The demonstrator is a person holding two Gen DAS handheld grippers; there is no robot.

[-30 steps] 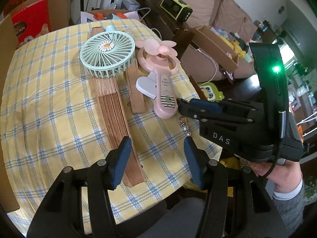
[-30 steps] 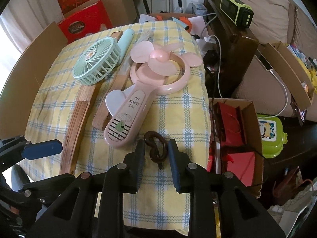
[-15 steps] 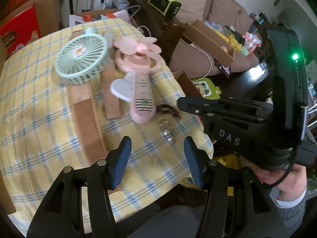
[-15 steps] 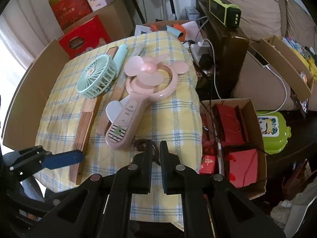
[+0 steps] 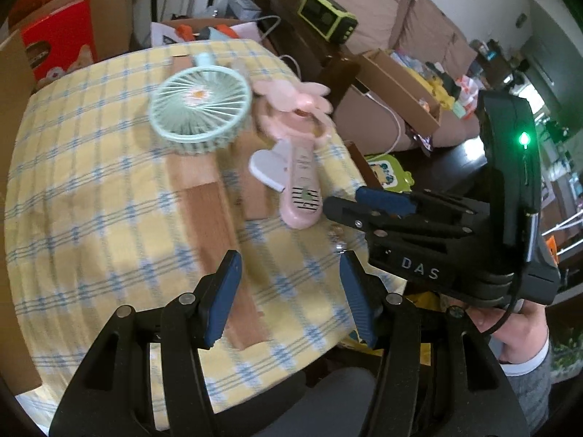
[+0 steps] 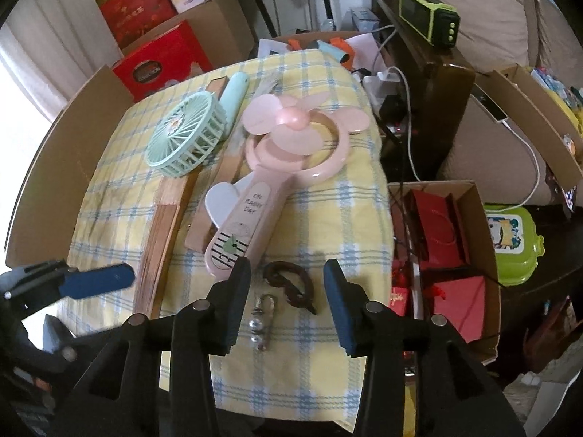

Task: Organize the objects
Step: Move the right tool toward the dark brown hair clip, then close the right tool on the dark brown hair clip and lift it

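Observation:
On the yellow checked tablecloth lie a mint green hand fan, a pink hand fan and a folded wooden fan. A dark brown cord loop with a silver clasp rests on the cloth near the front edge. My right gripper straddles the loop with its jaws opening; the pads stand clear of it. My left gripper hovers open over the cloth beside the wooden fan, nothing between its fingers. The right gripper shows just right of the pink fan's handle.
A cardboard wall borders the table's left and back. A red box stands behind. Right of the table edge sit an open box of red bags, a green lunchbox and dark furniture bearing a green radio.
My right gripper, shut on the brown cord loop before, has opened and the loop now lies on the cloth. The left gripper shifted and came back to about where it was.

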